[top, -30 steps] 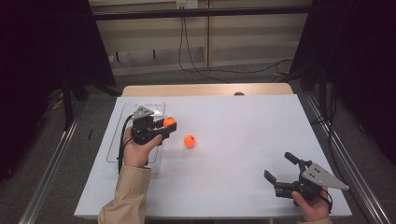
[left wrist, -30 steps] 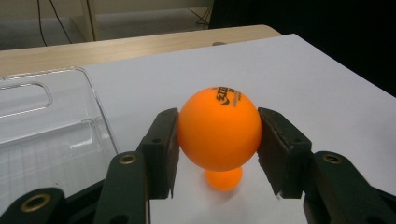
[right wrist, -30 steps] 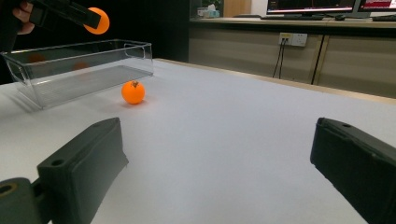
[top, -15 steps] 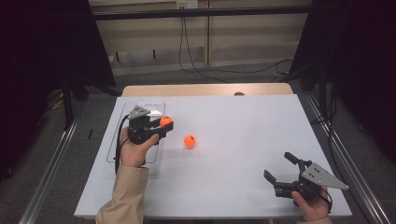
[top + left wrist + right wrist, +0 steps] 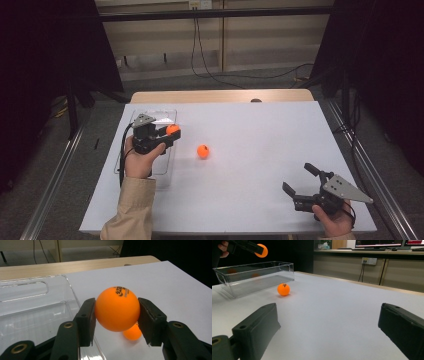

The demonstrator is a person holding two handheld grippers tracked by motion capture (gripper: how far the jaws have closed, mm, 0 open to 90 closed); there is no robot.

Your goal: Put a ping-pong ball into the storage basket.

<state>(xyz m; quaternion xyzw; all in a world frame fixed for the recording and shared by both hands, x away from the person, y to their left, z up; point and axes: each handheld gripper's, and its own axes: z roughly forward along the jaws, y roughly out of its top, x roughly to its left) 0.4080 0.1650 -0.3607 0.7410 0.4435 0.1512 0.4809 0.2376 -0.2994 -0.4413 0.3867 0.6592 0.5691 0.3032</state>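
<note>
Orange ball (image 5: 117,308) sits gripped in the left gripper (image 5: 167,134) jaws, mid-left of frame; right gripper (image 5: 300,180) jaws gape empty.

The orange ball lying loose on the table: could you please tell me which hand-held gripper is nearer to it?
Left. The left hand-held gripper holds another ball beside the clear tray, close to the loose ball; the right hand-held gripper rests open near the table's front corner.

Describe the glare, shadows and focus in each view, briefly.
High view: even light on the white table, dark surroundings, glare on the clear bin. Left gripper view: held orange ball sharp, bin walls reflective. Right gripper view: right gripper jaws soft and close, loose ball casting a small shadow.
</note>
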